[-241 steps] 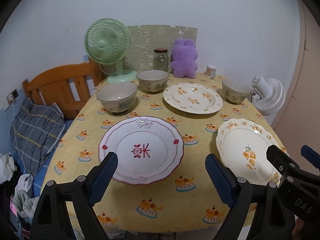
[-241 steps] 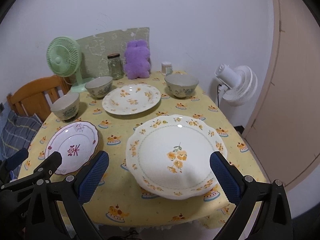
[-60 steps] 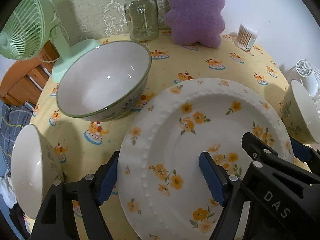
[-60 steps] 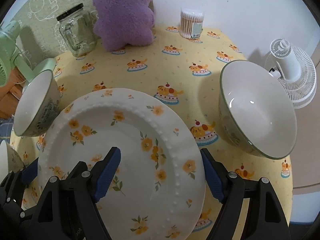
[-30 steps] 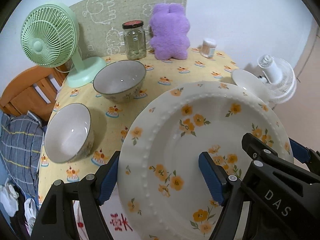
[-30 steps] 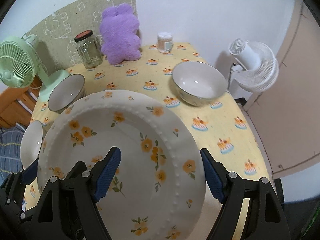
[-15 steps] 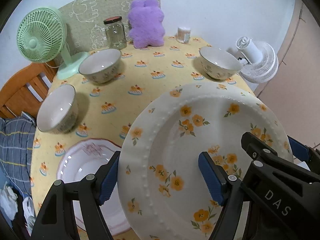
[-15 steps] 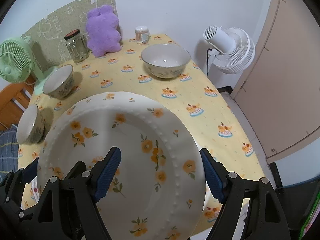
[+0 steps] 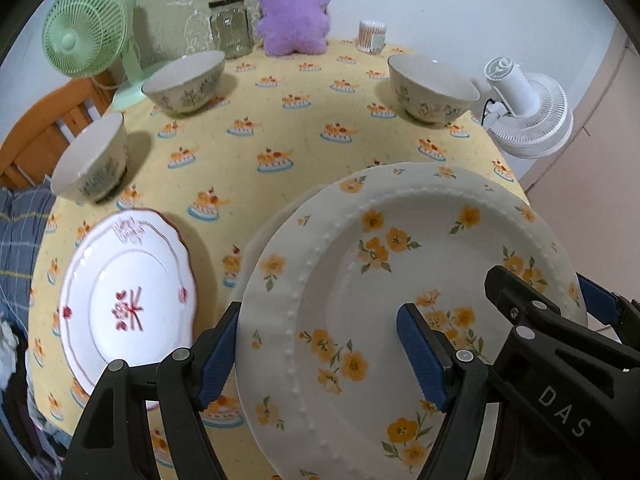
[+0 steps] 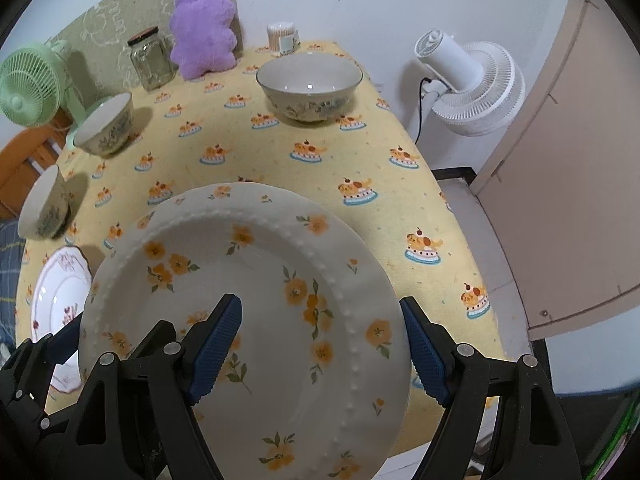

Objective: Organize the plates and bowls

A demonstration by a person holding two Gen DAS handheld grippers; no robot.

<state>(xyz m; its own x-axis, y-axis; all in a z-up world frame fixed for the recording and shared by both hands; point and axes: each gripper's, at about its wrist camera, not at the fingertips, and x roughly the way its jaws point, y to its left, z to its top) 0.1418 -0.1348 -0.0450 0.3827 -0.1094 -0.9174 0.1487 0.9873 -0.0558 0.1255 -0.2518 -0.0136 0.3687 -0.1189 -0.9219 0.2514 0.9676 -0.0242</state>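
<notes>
Left wrist view showing left gripper [image 9: 320, 356] straddling the left rim of a round white ceramic plate with orange flowers and a beaded ring [image 9: 400, 300]: one blue pad outside the edge, the other over the plate's well, jaws standing wide. Right wrist view mirroring that with right gripper [image 10: 320, 344] on the opposite rim, jaws equally wide. Looking like both are clamped on the plate rim, carrying it between them, tilted, above the yellow cake-print tablecloth [image 9: 248, 136]. Hanging over the near right of the table, with a pale rim of another plate [image 9: 264, 236] peeking out just beneath. Sitting alongside to the left: white scalloped plate with red motif [image 9: 128, 300]. Three floral ceramic bowls [image 9: 432, 88] standing well apart further back. Handling judgement: stiff, brittle, glazed so slippery against pads, moderately heavy. Gripping at opposite rim points, as now, looking right; keeping it level and lowering softly to avoid chipping on contact.
</notes>
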